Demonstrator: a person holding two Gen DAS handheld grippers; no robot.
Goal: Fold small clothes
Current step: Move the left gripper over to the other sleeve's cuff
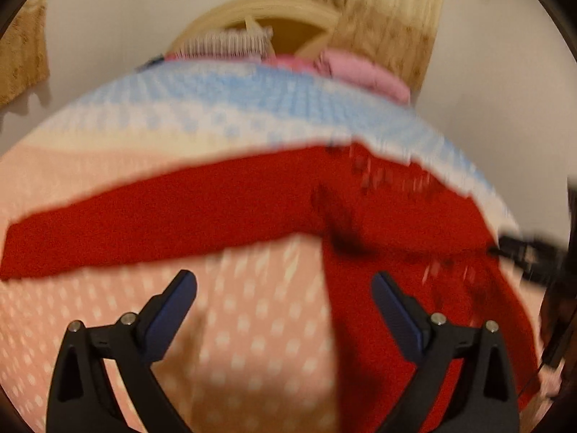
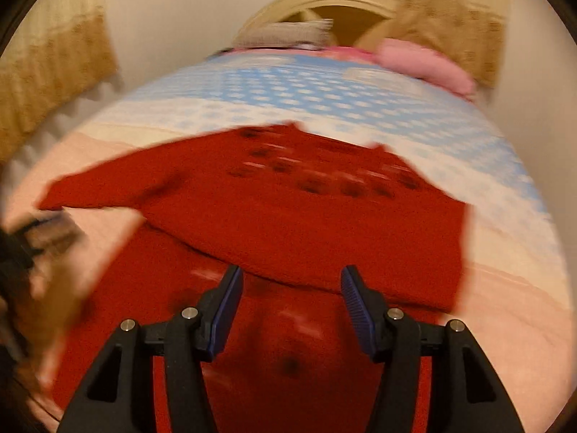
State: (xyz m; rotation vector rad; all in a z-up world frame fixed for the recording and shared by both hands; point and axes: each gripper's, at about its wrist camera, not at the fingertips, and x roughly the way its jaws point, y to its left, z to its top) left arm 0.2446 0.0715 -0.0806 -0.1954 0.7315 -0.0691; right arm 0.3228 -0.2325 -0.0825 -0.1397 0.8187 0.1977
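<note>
A small red knitted sweater (image 1: pixel 230 209) lies on a pastel dotted bedspread (image 1: pixel 223 108). In the left wrist view one sleeve stretches to the left and the body runs down the right side. My left gripper (image 1: pixel 285 281) is open and empty above the bedspread, just left of the sweater's body. In the right wrist view the sweater (image 2: pixel 295 223) fills the middle, partly folded over itself, with a dark dotted pattern. My right gripper (image 2: pixel 290 278) is open and empty right over the fold edge. The other gripper (image 1: pixel 530 252) shows at the right edge of the left view.
At the far end of the bed lie pink clothes (image 2: pixel 425 61) and a striped garment (image 1: pixel 223 43) before a cream headboard (image 2: pixel 324 0). Tan curtains (image 2: pixel 50 72) hang on the wall. The bedspread (image 2: pixel 360 101) extends around the sweater.
</note>
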